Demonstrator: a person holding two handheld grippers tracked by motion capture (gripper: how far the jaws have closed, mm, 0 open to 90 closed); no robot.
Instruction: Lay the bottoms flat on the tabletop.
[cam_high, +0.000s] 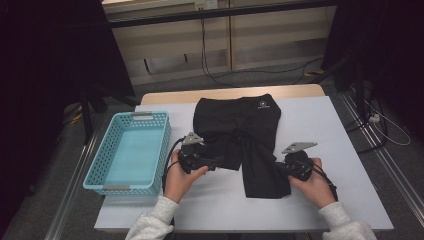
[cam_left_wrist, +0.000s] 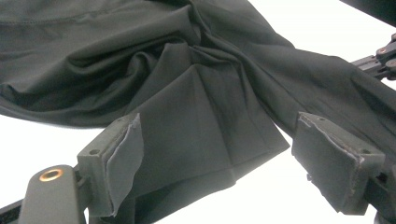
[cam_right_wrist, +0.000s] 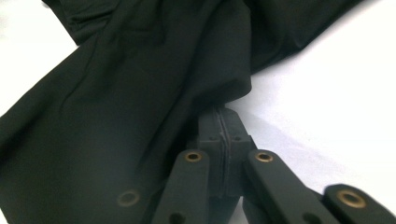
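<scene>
A black pair of shorts (cam_high: 235, 120) lies spread on the white table (cam_high: 320, 130), with one leg bunched and folded toward me and the other leg stretched out flat. My left gripper (cam_high: 220, 161) sits at the folded leg. In the left gripper view its jaws stand wide apart (cam_left_wrist: 224, 158) with a fold of the cloth (cam_left_wrist: 201, 121) lying between the pads (cam_left_wrist: 336, 156), unpinched. My right gripper (cam_high: 280, 167) is at the right edge of the long leg, and its pads (cam_right_wrist: 223, 126) are pressed together on the fabric's edge (cam_right_wrist: 140, 93).
A light blue plastic basket (cam_high: 102, 165) stands at the table's left side, close to my left hand. Bare white table surface lies to the right of the shorts and along the front edge. Cables run across the floor behind the table.
</scene>
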